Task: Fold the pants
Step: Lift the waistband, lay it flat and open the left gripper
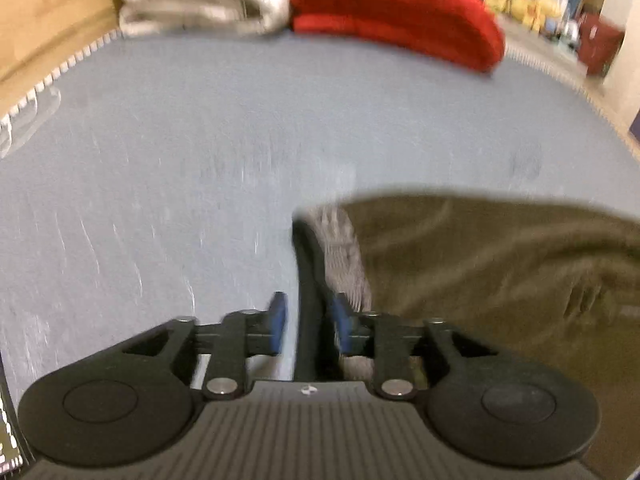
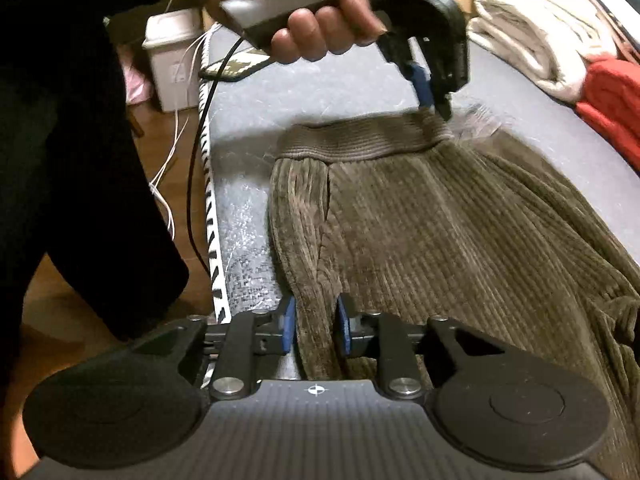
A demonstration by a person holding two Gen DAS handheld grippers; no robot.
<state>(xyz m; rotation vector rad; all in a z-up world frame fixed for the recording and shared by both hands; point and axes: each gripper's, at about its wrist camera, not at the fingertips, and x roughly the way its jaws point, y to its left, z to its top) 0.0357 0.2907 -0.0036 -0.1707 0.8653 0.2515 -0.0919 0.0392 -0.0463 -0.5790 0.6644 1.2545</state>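
Step in hand, I judge: start of the 1st fold. Both grippers have an edge of the pants, about to lift & carry it over.

Nearest, the right gripper (image 2: 316, 320): jaws clamped on a bunched ridge of the brown corduroy pants (image 2: 440, 240), at the side edge closest to the mat's striped border. The pants lie spread flat on the grey mat (image 2: 320, 88), legs running off to the right, out of view.

Further on, the waistband (image 2: 360, 140) lies across the mat. At its far corner is the left gripper (image 2: 434, 100), held by a hand (image 2: 304, 12). Its jaws look clamped on that corner, which peaks up to them; the pic is blurred there, so not 100% sure.

Next move, as I see it: raise both hands together at an even height, keep the edge taut btwn them, swing it across onto the other half, line up the edges. Uneven lift = skewed fold.

Count:
- 1 pr pants
- 2 grippers
- 1 hand seen
- 1 white folded stack (image 2: 532, 40) at the far side
- 1 red folded item (image 2: 612, 100) beside it
- 1 white bin (image 2: 176, 60) on the floor past the mat
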